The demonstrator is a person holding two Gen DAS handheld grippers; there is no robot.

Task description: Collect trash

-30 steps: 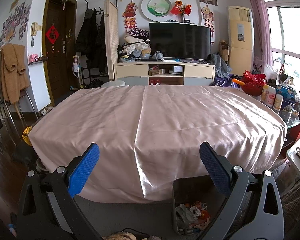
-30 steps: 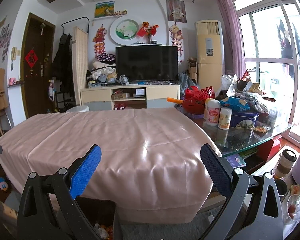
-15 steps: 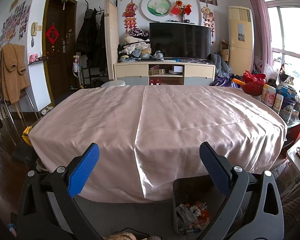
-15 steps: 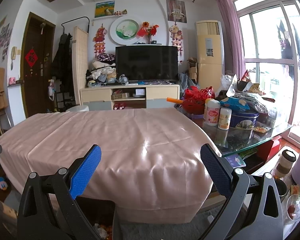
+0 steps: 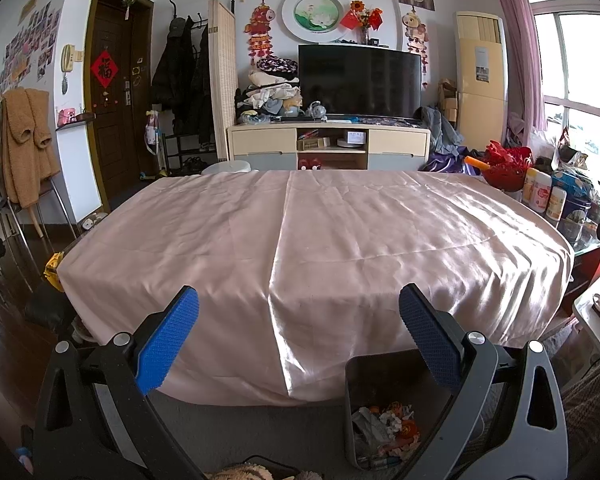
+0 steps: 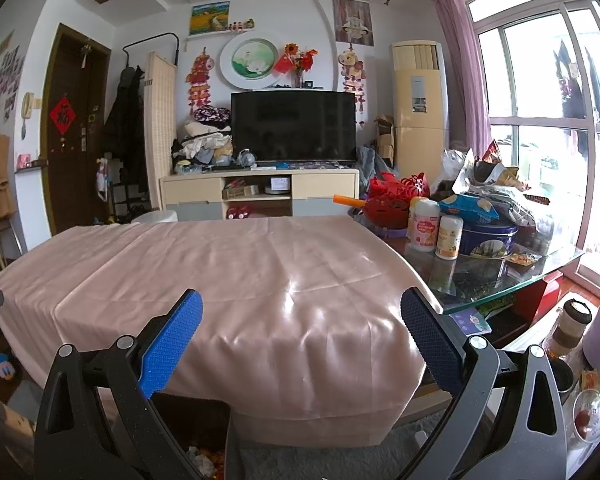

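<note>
Left gripper (image 5: 299, 330): jaws spread wide, nothing between them, held at the near edge of the desk (image 5: 316, 232) with its pink cloth. Right gripper (image 6: 301, 334): likewise spread and empty. A dark bin (image 5: 384, 392) stands on the floor just near of the desk, on the right in the left view, holding crumpled trash (image 5: 384, 426). Bottles (image 6: 424, 228) and tins crowd the glass surface at far right.

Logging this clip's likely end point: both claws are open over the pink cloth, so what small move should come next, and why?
Probably none beyond a short pull back to rest. The left claw and right claw are both open and hold nothing, the pink cloth shows no litter, and the dark bin on the floor already holds crumpled trash.
</note>
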